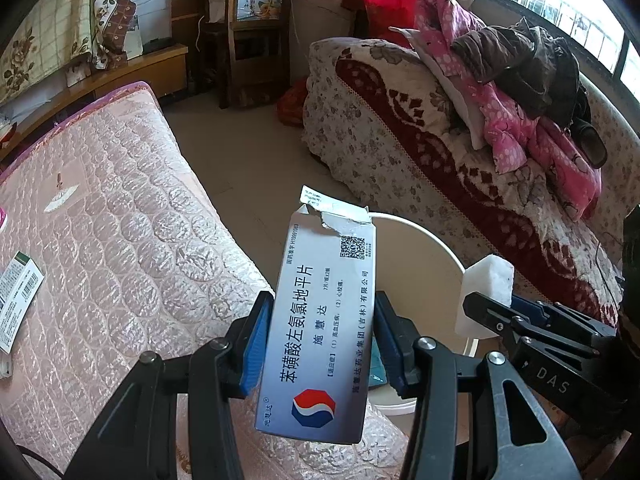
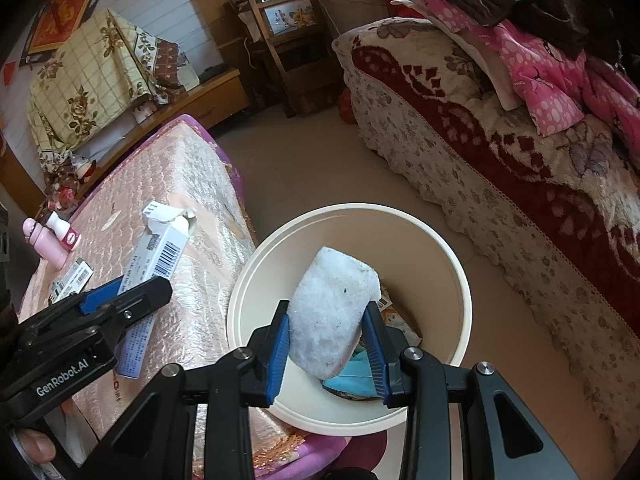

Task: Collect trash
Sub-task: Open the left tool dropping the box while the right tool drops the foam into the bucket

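My left gripper (image 1: 320, 344) is shut on a torn white medicine box (image 1: 320, 320) with blue print and a red and blue logo, held at the edge of the pink mattress beside the cream waste bin (image 1: 440, 248). The right wrist view shows the same box (image 2: 160, 256) and the left gripper (image 2: 120, 300) at left. My right gripper (image 2: 326, 344) is shut on a white foam block (image 2: 332, 308), directly above the open bin (image 2: 248, 280). That block (image 1: 486, 288) and the right gripper (image 1: 504, 312) appear at the right of the left wrist view. Blue and printed trash (image 2: 356, 380) lies in the bin.
A pink quilted mattress (image 1: 120, 240) carries a flat packet (image 1: 16, 300) at its left edge; a pink bottle (image 2: 44, 244), a small white bottle (image 2: 64, 232) and a barcode packet (image 2: 72, 280) also lie there. A floral sofa (image 2: 500, 152) with piled clothes stands right. Wooden chairs (image 1: 256, 32) stand at the back.
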